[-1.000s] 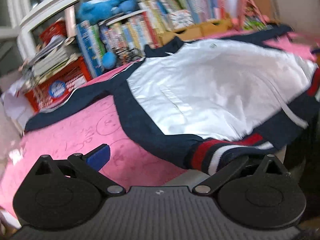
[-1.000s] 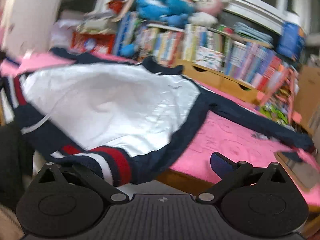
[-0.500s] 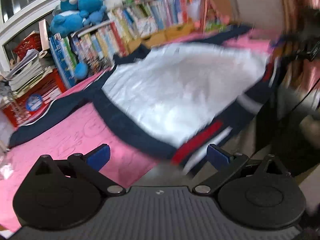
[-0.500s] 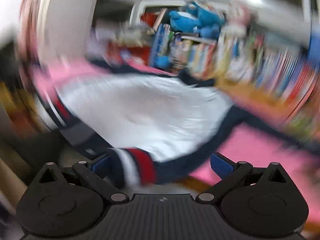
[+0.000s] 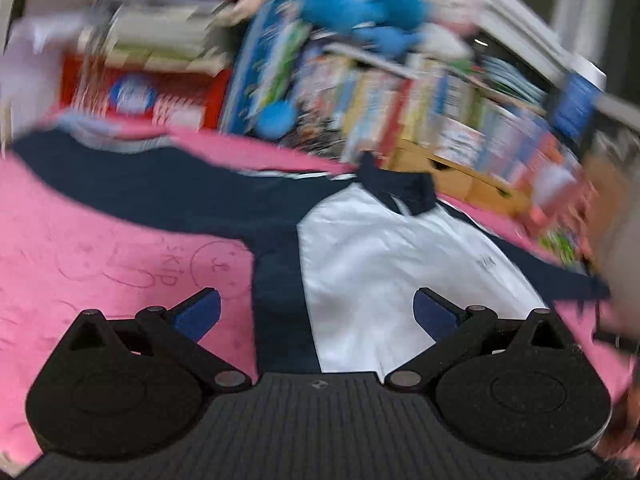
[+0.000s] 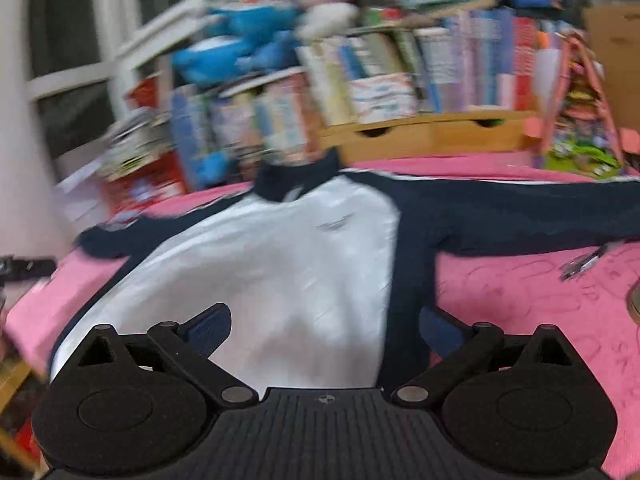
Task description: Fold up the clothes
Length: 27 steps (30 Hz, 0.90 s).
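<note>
A jacket with a white body [image 5: 392, 264] [image 6: 280, 264], navy sleeves and a navy collar lies spread flat on a pink table cover [image 5: 80, 256] [image 6: 540, 292], sleeves stretched out to both sides. My left gripper [image 5: 316, 314] hovers open over the seam between the navy left side and the white front, with nothing between its blue pads. My right gripper [image 6: 326, 326] hovers open over the lower white front near the navy right side, also holding nothing. Both views are motion-blurred.
Rows of books [image 6: 380, 88] and blue plush toys [image 5: 352, 4] fill the shelves behind the table. A wooden drawer unit [image 6: 432, 136] stands at the back edge. A red box [image 5: 144, 100] sits back left. A small metal object [image 6: 584, 264] lies on the cover at right.
Both grippers let go of the striped hem they held a second ago and opened. They moved up over the jacket, which now lies flat on the table.
</note>
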Each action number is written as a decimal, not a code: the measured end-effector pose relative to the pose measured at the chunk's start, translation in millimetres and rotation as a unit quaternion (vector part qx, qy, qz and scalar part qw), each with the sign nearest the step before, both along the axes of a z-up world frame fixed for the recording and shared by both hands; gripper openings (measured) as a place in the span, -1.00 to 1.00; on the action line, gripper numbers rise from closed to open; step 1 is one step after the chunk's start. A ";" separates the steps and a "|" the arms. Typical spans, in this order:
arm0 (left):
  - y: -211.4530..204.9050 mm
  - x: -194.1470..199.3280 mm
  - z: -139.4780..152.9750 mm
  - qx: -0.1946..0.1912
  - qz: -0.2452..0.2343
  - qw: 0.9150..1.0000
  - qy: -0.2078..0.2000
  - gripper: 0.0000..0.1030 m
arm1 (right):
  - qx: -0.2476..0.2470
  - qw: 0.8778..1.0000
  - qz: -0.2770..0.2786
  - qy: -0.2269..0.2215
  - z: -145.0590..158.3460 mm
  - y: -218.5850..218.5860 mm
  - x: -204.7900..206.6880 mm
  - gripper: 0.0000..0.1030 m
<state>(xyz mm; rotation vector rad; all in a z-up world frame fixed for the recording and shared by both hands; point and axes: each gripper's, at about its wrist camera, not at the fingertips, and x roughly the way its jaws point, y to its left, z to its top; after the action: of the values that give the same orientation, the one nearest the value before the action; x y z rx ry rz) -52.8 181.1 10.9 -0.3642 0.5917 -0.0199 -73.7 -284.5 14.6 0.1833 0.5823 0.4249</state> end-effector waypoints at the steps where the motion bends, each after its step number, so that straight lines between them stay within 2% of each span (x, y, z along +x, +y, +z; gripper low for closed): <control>1: 8.5 11.6 -7.3 -0.015 0.027 0.999 0.015 1.00 | 0.005 1.000 -0.018 0.005 -3.1 -2.0 12.2 0.96; 3: 30.4 32.4 -23.1 -0.072 0.065 0.995 0.034 1.00 | 0.014 0.998 -0.055 0.016 -9.2 -6.1 36.5 0.96; 5: 51.7 48.6 -37.7 -0.142 0.097 0.984 0.047 0.96 | 0.029 0.995 -0.087 0.035 -17.6 -17.0 64.7 0.96; 7: 65.2 61.2 -42.7 -0.176 0.122 0.976 0.032 0.93 | 0.034 0.992 -0.110 0.050 -26.8 -25.3 89.2 0.94; 9: 70.9 75.2 -44.2 -0.179 0.133 0.974 0.029 0.78 | 0.035 0.989 -0.132 0.064 -35.3 -29.3 110.9 0.87; 11: 74.2 88.5 -45.1 -0.173 0.143 0.974 0.031 0.50 | 0.045 0.985 -0.147 0.079 -45.1 -32.0 130.0 0.75; 13: 75.9 98.2 -45.5 -0.159 0.162 0.973 0.033 0.00 | 0.061 0.982 -0.158 0.087 -53.9 -33.7 142.3 0.71; 16: 75.2 103.3 -50.0 -0.155 0.173 0.972 0.035 -0.47 | 0.065 0.982 -0.162 0.071 -58.7 -29.1 153.9 0.71; 18: 71.5 101.3 -53.8 -0.161 0.154 0.974 0.034 -0.56 | 0.061 0.983 -0.160 0.066 -59.9 -25.9 159.4 0.70; 20: 65.5 98.0 -57.2 -0.163 0.128 0.978 0.032 -0.56 | 0.062 0.983 -0.160 0.064 -60.7 -25.4 159.8 0.60; 23: 50.5 91.0 -61.7 -0.151 0.088 0.984 0.028 -0.46 | 0.069 0.983 -0.156 0.062 -61.3 -28.0 156.5 0.49; 24: 47.6 91.8 -63.4 -0.146 0.083 0.985 0.027 -0.45 | 0.067 0.984 -0.151 0.059 -60.5 -27.7 157.0 0.49; 26: 50.8 103.3 -64.9 -0.152 0.103 0.983 0.028 -0.47 | 0.039 0.987 -0.145 0.051 -60.3 -21.6 161.9 0.43; 27: 53.3 109.8 -65.4 -0.158 0.115 0.980 0.030 -0.65 | 0.022 0.987 -0.149 0.049 -59.9 -17.9 165.8 0.29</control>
<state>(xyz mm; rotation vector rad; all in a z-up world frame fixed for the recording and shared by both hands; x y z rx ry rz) 57.1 234.4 -54.5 -0.7436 0.6033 0.1205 92.2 -302.4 -45.3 0.3311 0.6315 0.1393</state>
